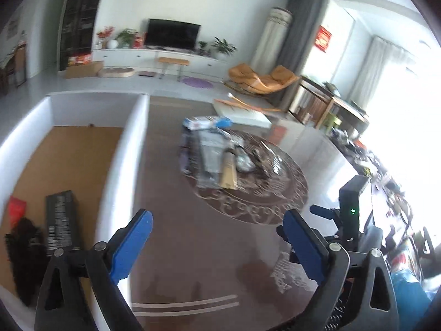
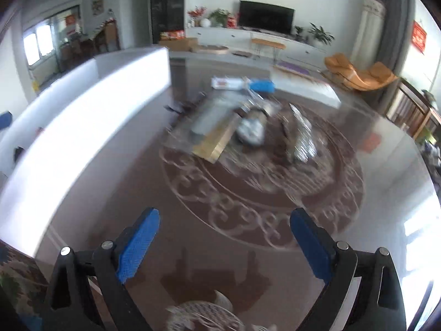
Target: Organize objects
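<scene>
The left gripper [image 1: 217,222] and right gripper [image 2: 224,220] were held wide apart, nothing between the fingers. Ahead of both, one blurred pile of objects [image 1: 220,154] lay on the patterned table [image 1: 171,198]. Left of the left fingers, one white box [image 1: 121,149] held three items: a long black box [image 1: 62,220], a red packet [image 1: 17,209], a dark brush [image 1: 23,251].
</scene>
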Demonstrator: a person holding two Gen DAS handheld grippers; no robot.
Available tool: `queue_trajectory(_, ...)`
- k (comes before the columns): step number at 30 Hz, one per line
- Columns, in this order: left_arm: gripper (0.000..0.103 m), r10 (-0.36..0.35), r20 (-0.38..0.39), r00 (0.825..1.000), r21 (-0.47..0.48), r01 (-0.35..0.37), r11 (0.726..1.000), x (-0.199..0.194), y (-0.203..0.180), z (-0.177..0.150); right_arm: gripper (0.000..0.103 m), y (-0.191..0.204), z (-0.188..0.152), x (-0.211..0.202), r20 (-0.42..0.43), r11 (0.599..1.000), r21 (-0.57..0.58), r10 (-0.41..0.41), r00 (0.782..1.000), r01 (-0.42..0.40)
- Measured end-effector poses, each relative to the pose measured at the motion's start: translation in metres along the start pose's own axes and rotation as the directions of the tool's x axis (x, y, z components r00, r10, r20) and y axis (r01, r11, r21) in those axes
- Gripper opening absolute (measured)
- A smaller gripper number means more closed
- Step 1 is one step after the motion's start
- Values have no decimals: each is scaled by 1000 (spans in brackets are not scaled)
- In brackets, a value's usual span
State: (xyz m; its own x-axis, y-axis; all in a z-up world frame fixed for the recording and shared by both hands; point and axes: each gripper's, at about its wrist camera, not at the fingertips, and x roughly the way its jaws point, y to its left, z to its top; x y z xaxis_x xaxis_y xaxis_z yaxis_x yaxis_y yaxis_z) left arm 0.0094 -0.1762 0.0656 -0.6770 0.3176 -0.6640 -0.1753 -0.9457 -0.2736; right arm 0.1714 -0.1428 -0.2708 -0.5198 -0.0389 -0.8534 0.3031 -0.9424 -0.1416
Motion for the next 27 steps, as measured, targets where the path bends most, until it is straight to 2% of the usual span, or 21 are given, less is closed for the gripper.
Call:
queue_trajectory(3, 98, -15, -95, 995, 44, 19, 999, 59, -32, -17, 96, -43, -19, 7, -32, 996, 65, -51, 998, 53)
queue_trajectory(4, 98, 1, -128, 992, 57, 6, 998, 79, -38, -24, 96, -54, -26, 10, -38, 994, 86, -62, 997, 65)
queue_trajectory(6, 98, 47, -175, 983, 80, -33, 996, 111, -45, -38, 96, -65, -14, 26, -47, 989, 120, -79, 996, 84)
queue_trajectory(8, 98, 81, -200, 976, 91, -64, 994, 126, -44, -49, 96, -79, -12, 33, -51, 986, 140, -86, 995, 93)
queue_trajectory(9, 98, 94, -202, 975, 93, -77, 993, 128, -41, -51, 96, -77, -6, 26, -51, 985, 143, -87, 995, 94)
queue_trajectory(10, 98, 117, -203, 972, 96, -99, 990, 134, -39, -52, 97, -84, -6, 36, -43, 985, 146, -85, 995, 91)
queue_trajectory(11, 98, 130, -206, 970, 96, -113, 989, 136, -37, -52, 97, -75, 6, 2, -39, 985, 150, -84, 996, 89)
queue_trajectory(12, 98, 138, -211, 968, 94, -120, 988, 140, -34, -52, 97, -79, 8, 6, -37, 984, 156, -80, 996, 84)
queue_trajectory(14, 98, 152, -217, 964, 84, -137, 987, 140, -26, -50, 97, -69, 23, -17, -44, 981, 170, -82, 996, 88)
queue_trajectory(17, 98, 173, -209, 962, 93, -157, 983, 144, -22, -46, 102, -74, 22, -28, -59, 976, 206, -62, 996, 73)
queue_trajectory(23, 100, 246, -198, 949, 187, -210, 960, 159, -30, -40, 103, -87, 28, -31, -72, 966, 243, -76, 995, 91)
queue_trajectory(24, 103, 243, -200, 949, 183, -208, 961, 162, -30, -38, 103, -88, 30, -29, -71, 965, 244, -76, 995, 92)
queue_trajectory(27, 103, 255, -190, 948, 168, -224, 960, 167, -28, -34, 103, -94, 32, -29, -69, 965, 246, -79, 994, 94)
